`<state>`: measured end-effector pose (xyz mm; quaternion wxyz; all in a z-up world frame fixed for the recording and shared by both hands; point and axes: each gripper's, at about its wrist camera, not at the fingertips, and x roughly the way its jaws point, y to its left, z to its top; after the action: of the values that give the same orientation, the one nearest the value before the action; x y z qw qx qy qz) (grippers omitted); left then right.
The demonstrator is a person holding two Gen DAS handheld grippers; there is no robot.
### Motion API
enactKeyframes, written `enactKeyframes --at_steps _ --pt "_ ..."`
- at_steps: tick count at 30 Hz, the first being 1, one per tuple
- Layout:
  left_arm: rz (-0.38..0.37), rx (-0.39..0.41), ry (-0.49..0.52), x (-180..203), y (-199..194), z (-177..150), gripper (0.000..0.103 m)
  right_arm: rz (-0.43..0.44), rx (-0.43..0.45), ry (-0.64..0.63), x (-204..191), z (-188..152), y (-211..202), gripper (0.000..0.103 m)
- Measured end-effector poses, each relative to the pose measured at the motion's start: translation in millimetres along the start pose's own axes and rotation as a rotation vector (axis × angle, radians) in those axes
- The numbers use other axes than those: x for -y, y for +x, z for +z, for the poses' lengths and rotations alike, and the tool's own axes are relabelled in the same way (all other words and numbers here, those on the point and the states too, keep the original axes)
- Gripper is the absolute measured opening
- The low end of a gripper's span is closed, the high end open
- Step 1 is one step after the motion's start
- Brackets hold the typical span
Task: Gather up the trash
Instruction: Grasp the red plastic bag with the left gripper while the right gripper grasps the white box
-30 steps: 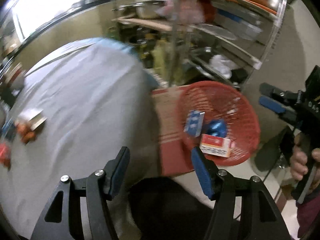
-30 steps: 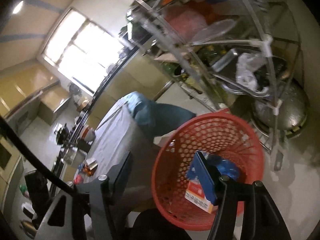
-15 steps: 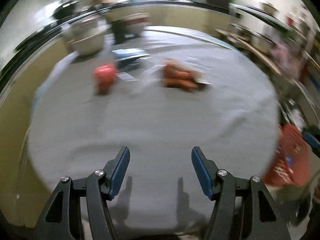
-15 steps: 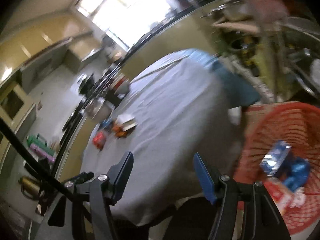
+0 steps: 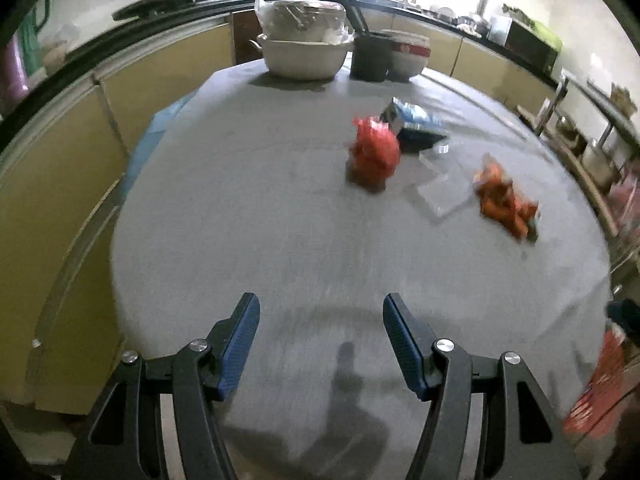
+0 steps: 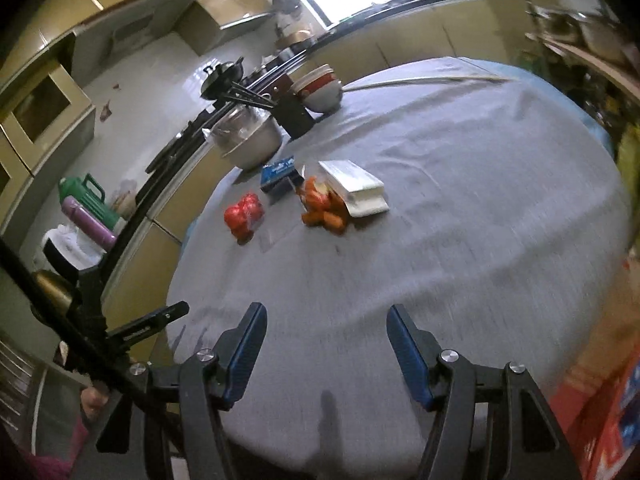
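Trash lies on a round table with a grey cloth (image 5: 280, 220): a crumpled red wrapper (image 5: 374, 154) (image 6: 245, 214), an orange wrapper (image 5: 504, 200) (image 6: 322, 206), a blue packet (image 5: 418, 124) (image 6: 278, 172) and a flat clear-white box (image 5: 442, 194) (image 6: 354, 186). My left gripper (image 5: 321, 340) is open and empty over the near table edge. My right gripper (image 6: 323, 350) is open and empty over the near edge too. A blurred edge of the red basket (image 5: 600, 392) (image 6: 608, 412) shows at the lower right.
At the table's far side stand a large pot with a bagged lid (image 5: 306, 46), a dark holder with chopsticks (image 5: 370, 56) and stacked bowls (image 5: 408, 54). A yellow counter (image 5: 60, 160) runs along the left. Thermos flasks (image 6: 86, 208) stand on it.
Both grippers have swung away from the red basket toward the table. The trash on the cloth is now ahead of both, and the basket has slid to the right edge.
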<state>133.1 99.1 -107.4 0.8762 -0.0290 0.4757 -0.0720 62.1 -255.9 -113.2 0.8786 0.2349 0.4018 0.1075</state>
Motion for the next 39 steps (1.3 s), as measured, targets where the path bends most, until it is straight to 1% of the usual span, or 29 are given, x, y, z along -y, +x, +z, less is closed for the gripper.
enactKeyframes --at_steps 4,7,10,14,17,19,21,22,23,24,25,26,27,29,30,34,39 --pt "-0.061 -0.002 -0.031 0 21 45 0.065 -0.012 -0.001 -0.022 -2 41 29 0.065" --pt "-0.062 -0.013 -0.020 4 42 77 0.065 -0.033 -0.008 -0.041 -1 71 54 0.065" --pt "-0.105 -0.034 -0.008 10 62 102 0.065 -0.068 -0.011 -0.064 2 96 78 0.065" --pt "-0.161 -0.090 -0.020 20 94 133 0.065 -0.075 -0.053 -0.078 11 121 110 0.066" --pt "-0.194 -0.130 -0.019 26 112 146 0.065 -0.072 -0.099 -0.075 18 134 137 0.066" --pt "-0.208 -0.152 -0.019 29 121 151 0.065 -0.061 -0.148 -0.073 23 138 154 0.066" --pt "-0.223 -0.181 -0.026 29 132 154 0.060 -0.048 -0.202 -0.074 28 140 172 0.066" --pt "-0.233 -0.200 -0.038 28 138 154 0.048 -0.045 -0.219 -0.074 28 139 177 0.066" --pt "-0.249 -0.222 -0.050 28 143 154 0.045 -0.046 -0.230 -0.079 28 138 182 0.065" --pt "-0.269 -0.227 -0.064 26 146 153 0.045 -0.051 -0.210 -0.100 26 137 181 0.054" --pt "-0.280 -0.222 -0.079 24 146 152 0.045 -0.043 -0.219 -0.105 25 136 182 0.054" --pt "-0.289 -0.220 -0.087 22 145 150 0.044 -0.023 -0.221 -0.091 26 135 181 0.052" --pt "-0.292 -0.218 -0.093 20 142 148 0.043 -0.013 -0.209 -0.091 26 133 178 0.050" --pt "-0.287 -0.217 -0.109 14 135 140 0.042 -0.035 -0.182 -0.123 23 126 166 0.050" --pt "-0.283 -0.215 -0.116 12 129 134 0.042 -0.034 -0.174 -0.116 23 123 159 0.050" --pt "-0.238 -0.185 -0.115 5 102 109 0.042 0.004 -0.094 -0.071 25 109 113 0.050" --pt "-0.218 -0.130 -0.110 10 54 71 0.042 0.046 -0.029 -0.043 21 81 56 0.050"
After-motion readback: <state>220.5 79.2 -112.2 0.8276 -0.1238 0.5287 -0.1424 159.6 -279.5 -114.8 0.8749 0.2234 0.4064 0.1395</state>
